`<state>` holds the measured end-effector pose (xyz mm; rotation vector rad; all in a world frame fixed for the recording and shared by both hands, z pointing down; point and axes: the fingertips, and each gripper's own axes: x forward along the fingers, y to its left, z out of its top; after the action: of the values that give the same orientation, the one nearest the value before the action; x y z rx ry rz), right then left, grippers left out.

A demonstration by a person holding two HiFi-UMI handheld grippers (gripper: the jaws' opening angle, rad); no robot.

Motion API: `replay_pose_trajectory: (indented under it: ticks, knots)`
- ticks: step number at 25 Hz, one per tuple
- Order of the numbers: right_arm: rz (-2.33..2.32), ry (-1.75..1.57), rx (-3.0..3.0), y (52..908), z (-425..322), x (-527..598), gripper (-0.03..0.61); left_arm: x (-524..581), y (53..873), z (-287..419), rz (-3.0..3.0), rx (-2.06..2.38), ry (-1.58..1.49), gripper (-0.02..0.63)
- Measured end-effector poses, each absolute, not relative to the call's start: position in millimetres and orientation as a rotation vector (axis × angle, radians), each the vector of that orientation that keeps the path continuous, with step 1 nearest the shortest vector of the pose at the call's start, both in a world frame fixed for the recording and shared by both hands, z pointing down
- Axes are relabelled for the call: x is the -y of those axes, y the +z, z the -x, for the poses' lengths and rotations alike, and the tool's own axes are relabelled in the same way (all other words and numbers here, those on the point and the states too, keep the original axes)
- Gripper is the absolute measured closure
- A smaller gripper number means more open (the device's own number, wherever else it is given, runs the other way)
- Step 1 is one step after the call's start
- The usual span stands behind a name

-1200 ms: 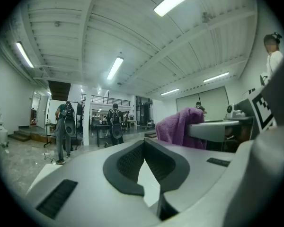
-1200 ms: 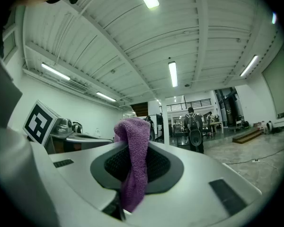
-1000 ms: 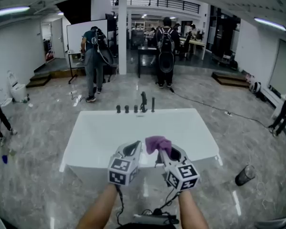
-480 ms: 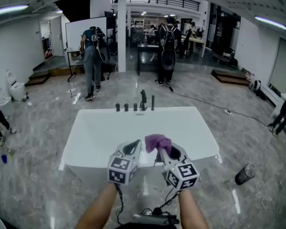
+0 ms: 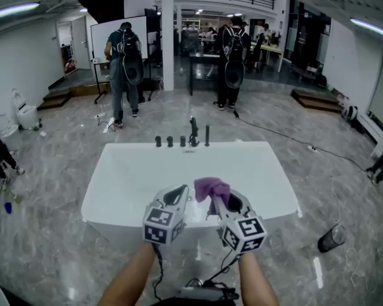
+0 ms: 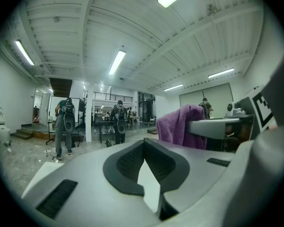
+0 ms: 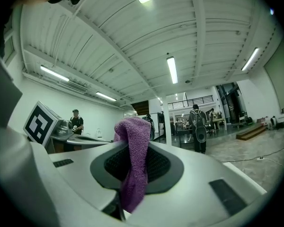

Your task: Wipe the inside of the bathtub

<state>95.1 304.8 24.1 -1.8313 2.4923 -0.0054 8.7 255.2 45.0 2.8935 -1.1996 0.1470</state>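
Bathtub [image 5: 147,177], white and rectangular, lies on the grey marble floor [image 5: 45,196] just beyond the two grippers, its near rim passing under them and its inside bare.

Nearest in the head view are the person's two bare forearms [image 5: 131,278], each reaching up to a gripper with a marker cube. The left gripper [image 5: 180,194] has its jaws brought together at the tips with nothing between them; its own view [image 6: 144,144] shows only a narrow wedge of white under the dark pads. The right gripper [image 5: 216,202], close beside it, is clamped on a purple cloth [image 5: 210,188]. In the right gripper view [image 7: 132,145] the cloth [image 7: 135,164] stands up above the jaw tips and hangs down between the pads. The left gripper view shows the same cloth [image 6: 177,126] off to its right.

At the tub's far rim stands a row of dark fittings: a tall faucet [image 5: 193,132] with small knobs [image 5: 170,141] to its left and an upright handle [image 5: 207,135] to its right.

A dark cylinder [image 5: 332,238] lies on the floor right of the tub. Farther back, two people [image 5: 124,62] wearing backpacks stand facing away, near a whiteboard [image 5: 118,37] and tables.
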Motion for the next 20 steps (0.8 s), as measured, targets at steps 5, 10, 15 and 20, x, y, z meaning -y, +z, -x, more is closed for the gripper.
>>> replay_pose_trajectory:
  ticks: [5,10,15,20]
  knots:
    - [1.766,-0.032,-2.516,27.1,-132.7,-259.8,0.512,-216.4,52.1,-41.4,-2.858,1.251,0.200,0.607]
    - [1.725,-0.054,-2.525,28.0,-160.9,-220.8,0.512,-181.8,52.3,-57.2,-2.822,1.321,0.253,0.607]
    - [1.699,-0.072,-2.547,36.8,-171.3,-172.2,0.512,-134.6,62.6,-60.5,-2.787,1.362,0.303,0.607]
    - [1.773,-0.077,-2.551,44.4,-167.3,-122.1,0.512,-83.2,73.7,-54.7,-2.771,1.352,0.303,0.607]
